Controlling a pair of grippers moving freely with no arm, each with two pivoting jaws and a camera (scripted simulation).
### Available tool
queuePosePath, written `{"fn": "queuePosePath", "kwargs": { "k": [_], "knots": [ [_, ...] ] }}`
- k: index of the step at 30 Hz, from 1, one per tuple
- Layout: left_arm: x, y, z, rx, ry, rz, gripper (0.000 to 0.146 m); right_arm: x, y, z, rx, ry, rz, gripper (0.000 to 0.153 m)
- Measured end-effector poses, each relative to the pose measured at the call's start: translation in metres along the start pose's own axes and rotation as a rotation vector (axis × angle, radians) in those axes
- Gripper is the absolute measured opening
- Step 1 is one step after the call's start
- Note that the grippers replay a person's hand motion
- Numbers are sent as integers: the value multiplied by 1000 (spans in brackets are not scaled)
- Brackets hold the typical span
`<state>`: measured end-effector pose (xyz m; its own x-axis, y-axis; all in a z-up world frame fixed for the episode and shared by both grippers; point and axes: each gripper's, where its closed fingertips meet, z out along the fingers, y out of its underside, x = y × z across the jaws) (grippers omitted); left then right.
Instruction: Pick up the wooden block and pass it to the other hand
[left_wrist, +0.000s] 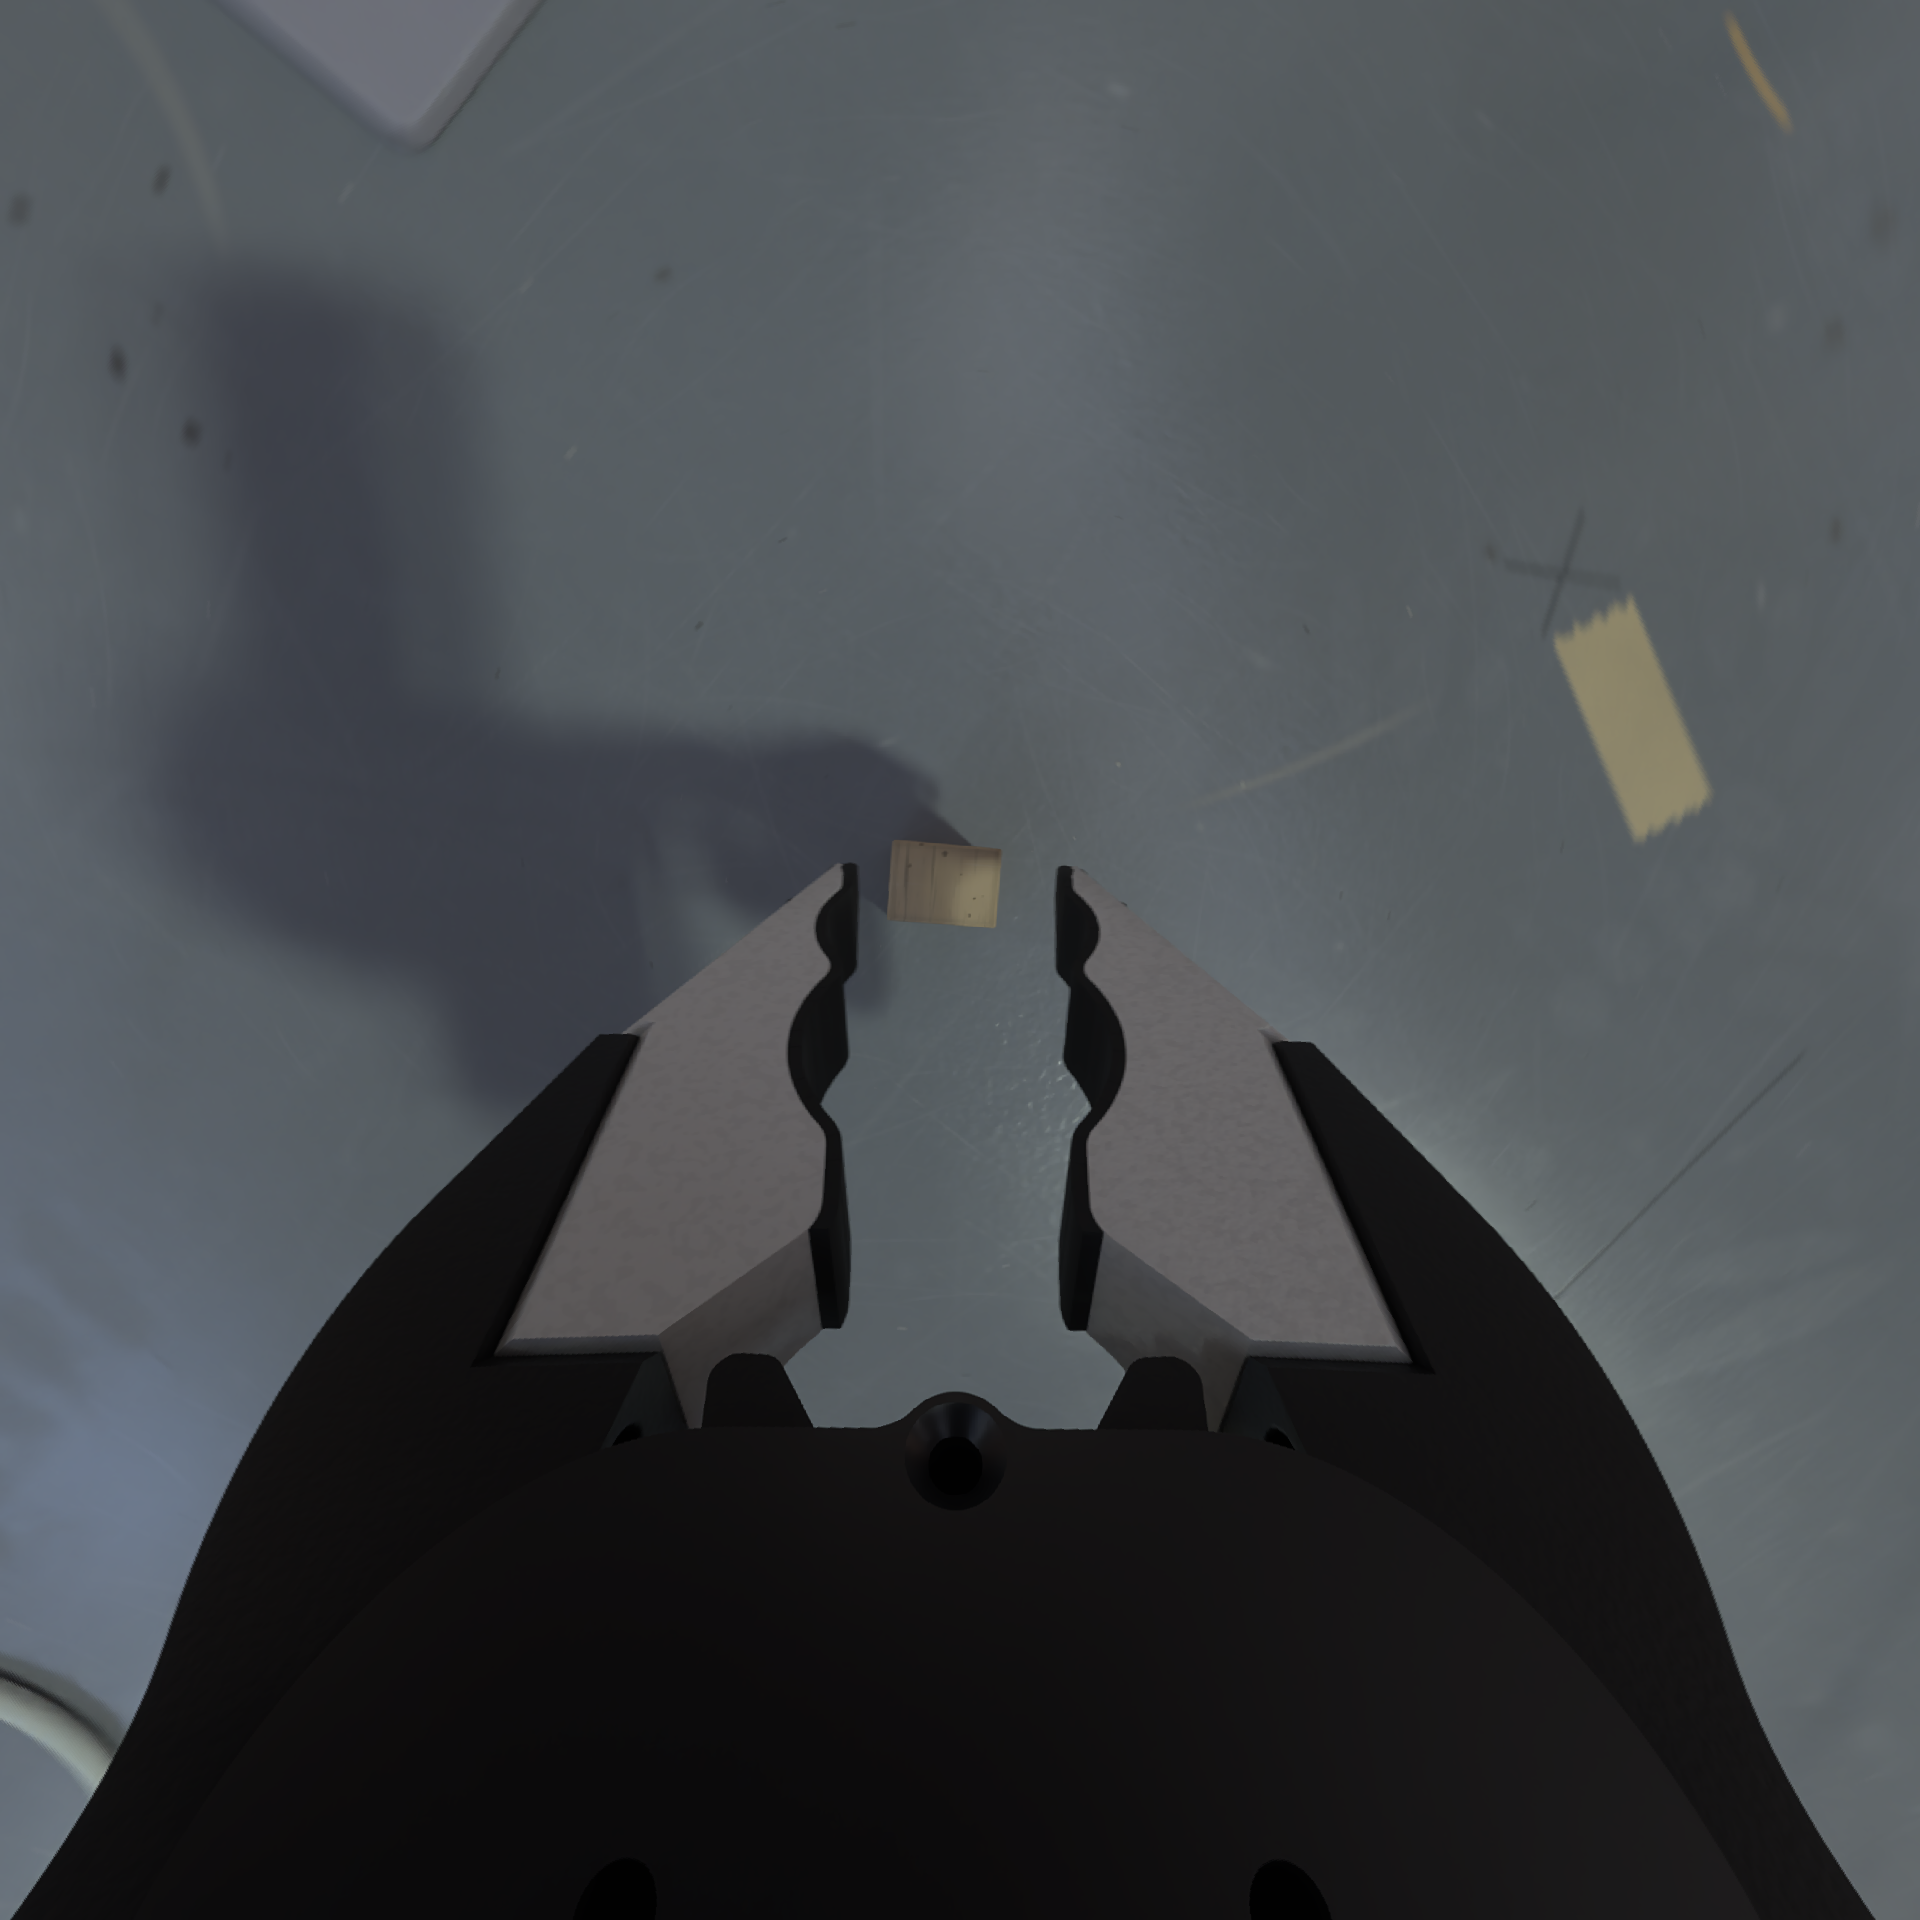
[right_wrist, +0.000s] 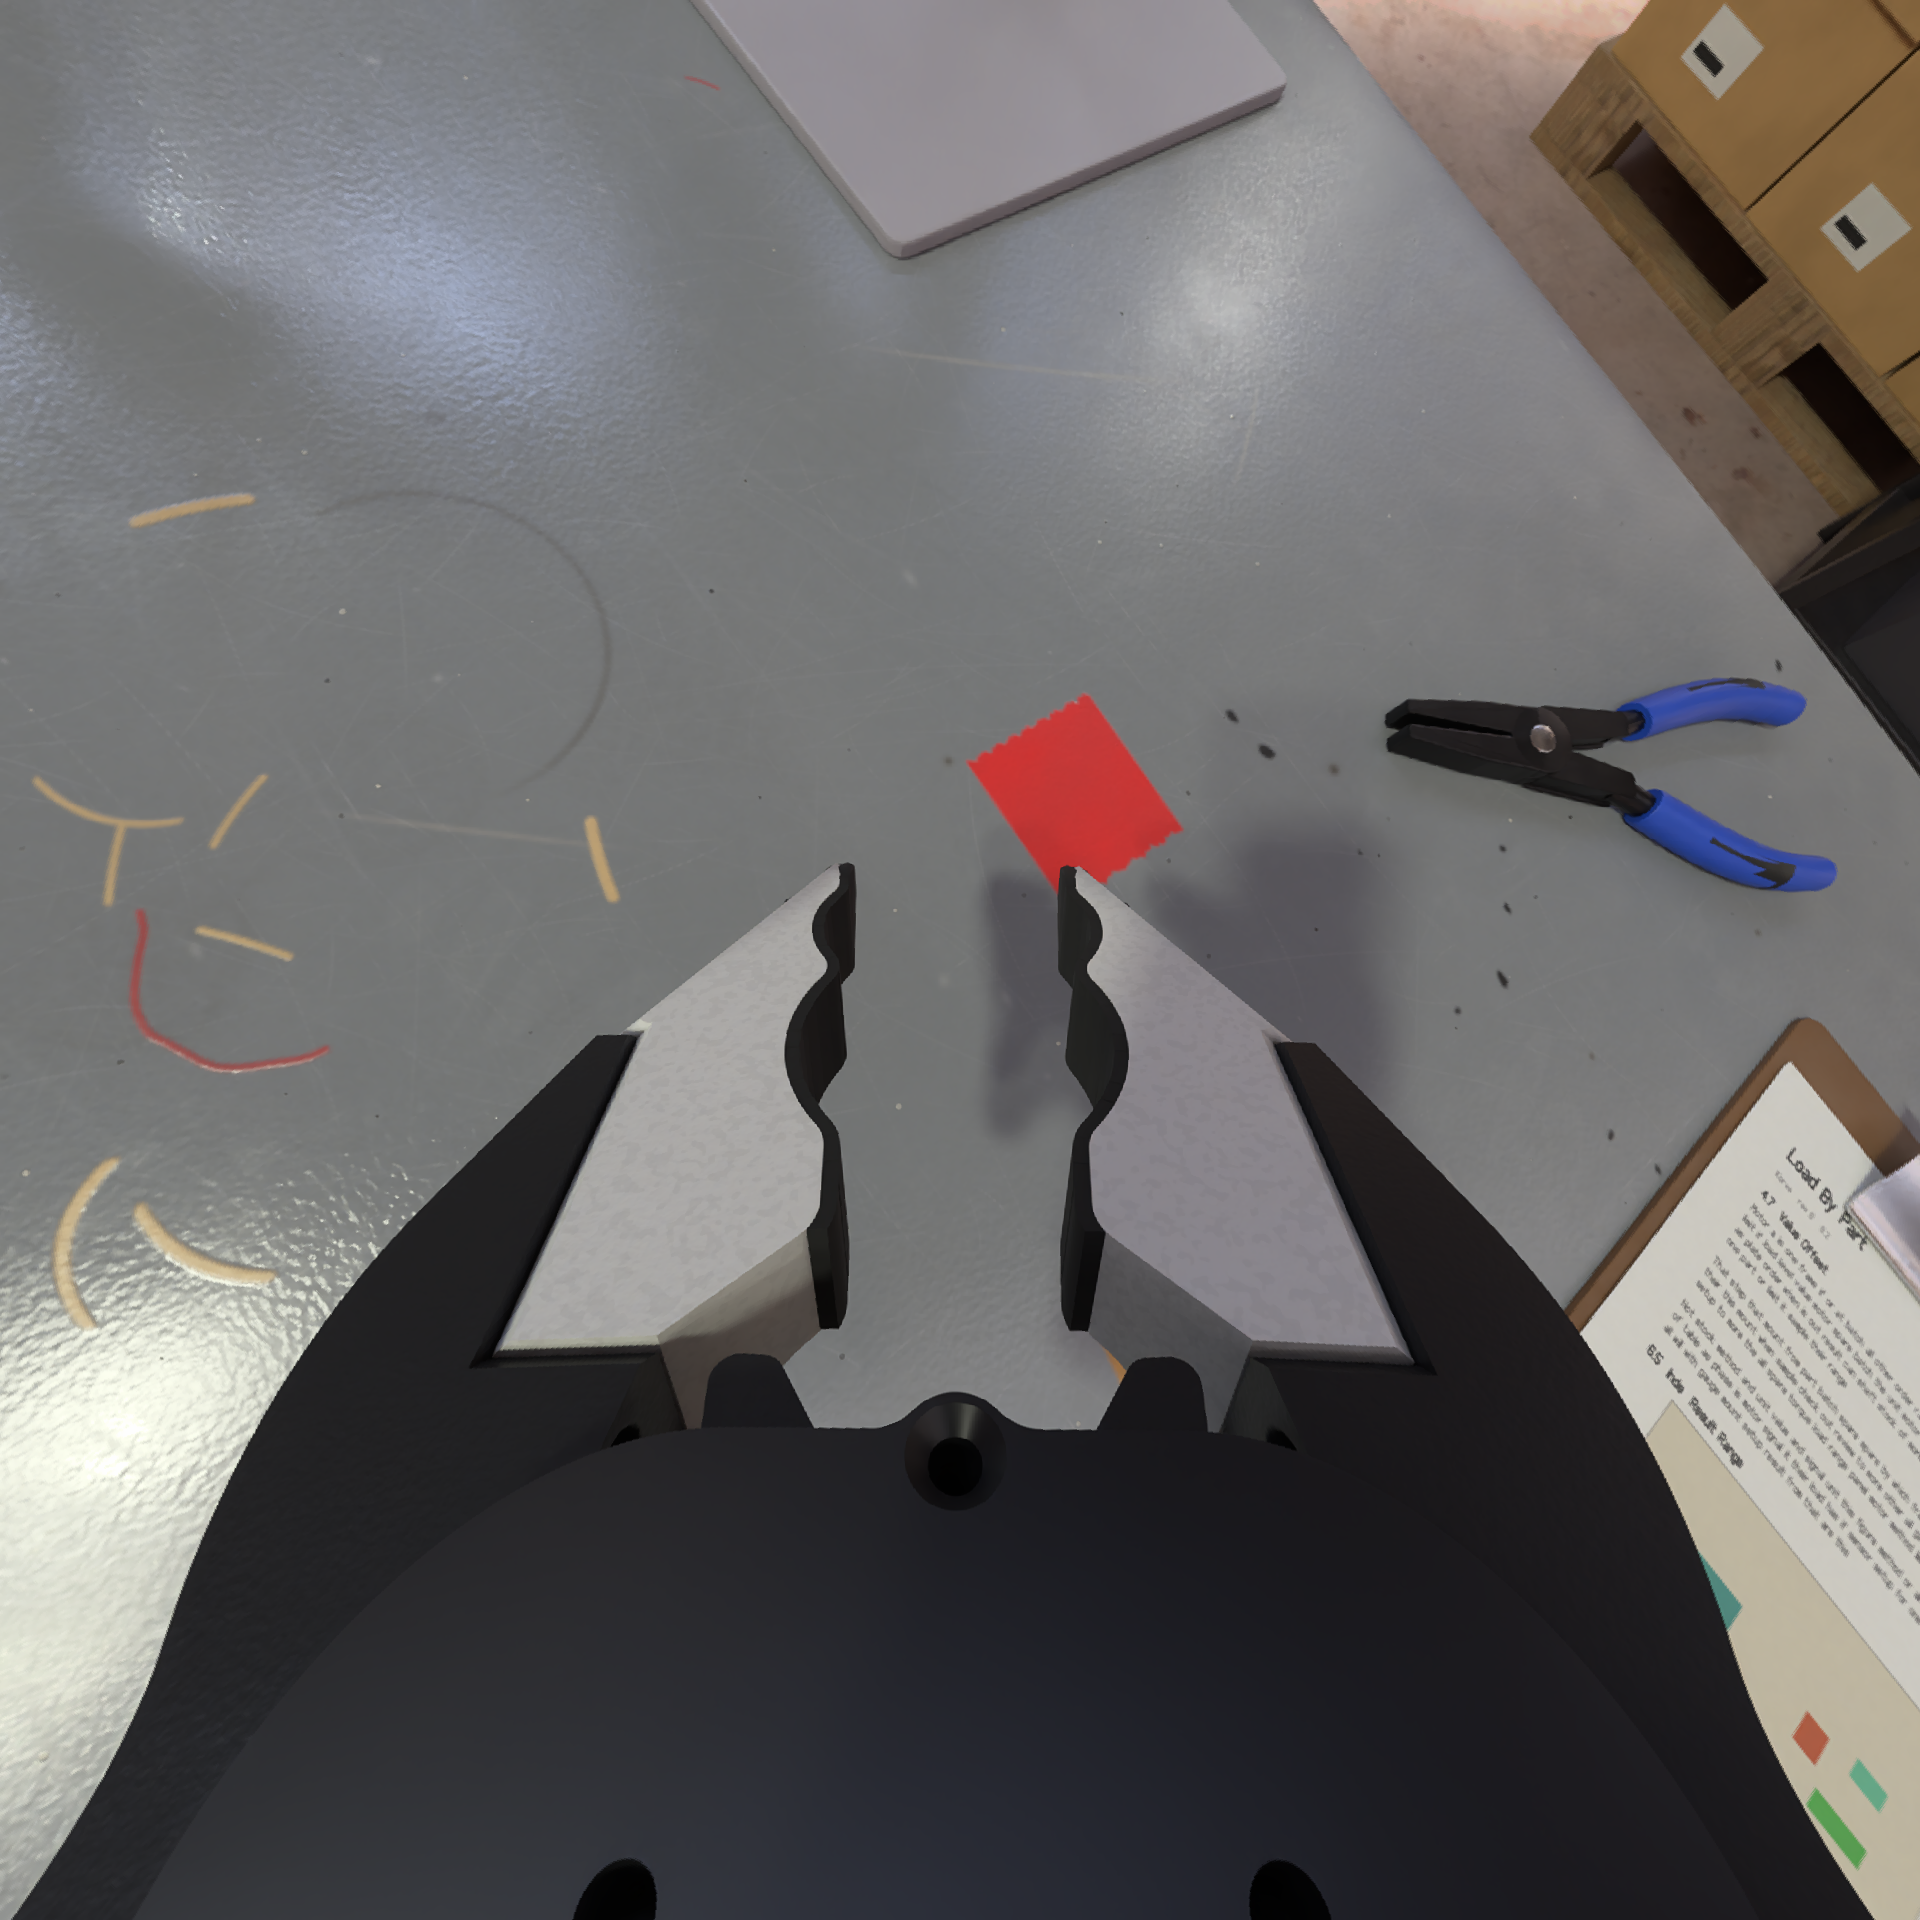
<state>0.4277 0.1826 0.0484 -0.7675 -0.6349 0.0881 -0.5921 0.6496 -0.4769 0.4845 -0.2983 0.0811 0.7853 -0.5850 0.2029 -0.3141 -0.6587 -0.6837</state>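
A small pale wooden block (left_wrist: 944, 884) lies on the grey table. My left gripper (left_wrist: 956, 894) is open above it, and the block shows in the gap between the fingertips, nearer the left one and not touched by either. My right gripper (right_wrist: 956, 894) is open and empty over another part of the table. Its right fingertip overlaps the corner of a red piece of tape (right_wrist: 1075, 792). The block does not show in the right wrist view.
In the left wrist view, a beige tape strip (left_wrist: 1631, 719) lies to the right and a pale flat pad's corner (left_wrist: 457, 57) at top left. In the right wrist view are blue-handled pliers (right_wrist: 1621, 771), a clipboard (right_wrist: 1766, 1455), a grey pad (right_wrist: 997, 104) and cardboard boxes (right_wrist: 1787, 166) beyond the table edge.
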Motion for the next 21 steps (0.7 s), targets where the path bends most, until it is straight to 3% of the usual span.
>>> {"fn": "queuePosePath", "kwargs": {
  "k": [2, 7, 13, 15, 18, 19, 21],
  "knots": [
    [3, 1, 1, -30, 13, 120, 49, 0, 0, 0, 3, -3, -6, 42],
    [-1, 15, 16, -177, 41, 91, 57, 0, 2, -2, 6, 14, -24, 58],
    [-4, 17, 21, -156, 25, 46, 24, 0, 3, -5, 23, 11, -12, 58],
    [-7, 14, 15, -106, 22, 8, 24, -3, 0, -4, 38, -6, -17, 58],
    [-13, -15, -7, 150, 24, -85, 24, -15, -17, 0, 110, -67, -31, 58],
    [-9, -39, -25, 352, 73, -136, 24, -23, -29, 2, 160, -110, -40, 58],
    [10, -94, -85, 899, 308, -240, 24, -42, -60, 2, 293, -192, -86, 59]
  ]
}}
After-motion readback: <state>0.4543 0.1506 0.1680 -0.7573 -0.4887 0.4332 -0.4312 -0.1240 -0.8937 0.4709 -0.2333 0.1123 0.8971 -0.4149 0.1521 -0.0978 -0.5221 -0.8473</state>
